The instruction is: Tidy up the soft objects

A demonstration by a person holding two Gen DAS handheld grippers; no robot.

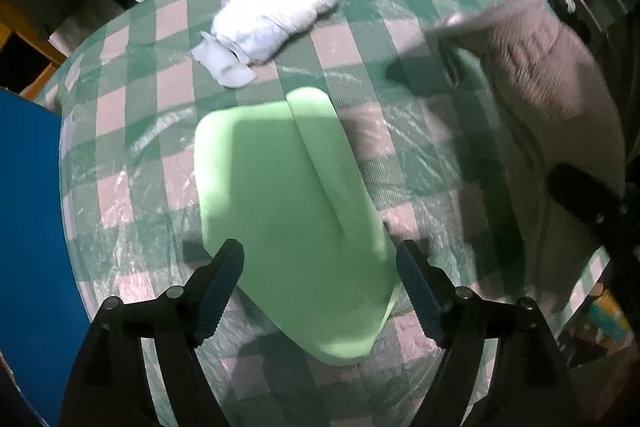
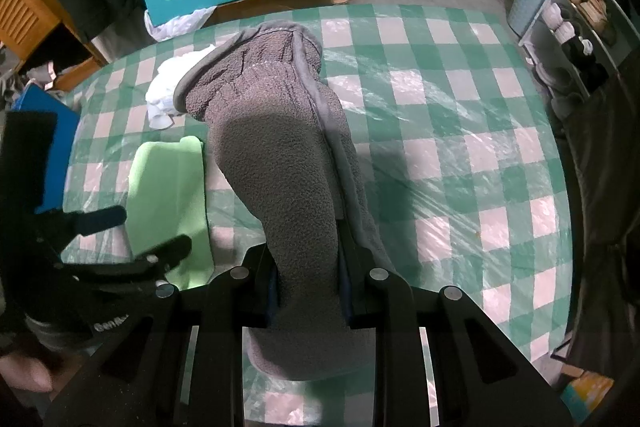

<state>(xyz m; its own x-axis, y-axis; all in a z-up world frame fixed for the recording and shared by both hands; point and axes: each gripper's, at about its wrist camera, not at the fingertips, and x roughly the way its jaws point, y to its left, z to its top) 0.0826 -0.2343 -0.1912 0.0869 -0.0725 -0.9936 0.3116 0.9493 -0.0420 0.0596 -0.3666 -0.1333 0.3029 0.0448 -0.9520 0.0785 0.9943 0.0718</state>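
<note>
One fleece (image 2: 280, 163) clamped in right tool (image 2: 306, 291).

My table (image 2: 460, 115): green-white checked cloth under clear plastic film. On it, a folded green cloth (image 1: 288, 211) near me, flat. White crumpled cloth (image 1: 276, 19) beyond it, apart. Blue board (image 1: 28, 227) at my left edge.
</note>
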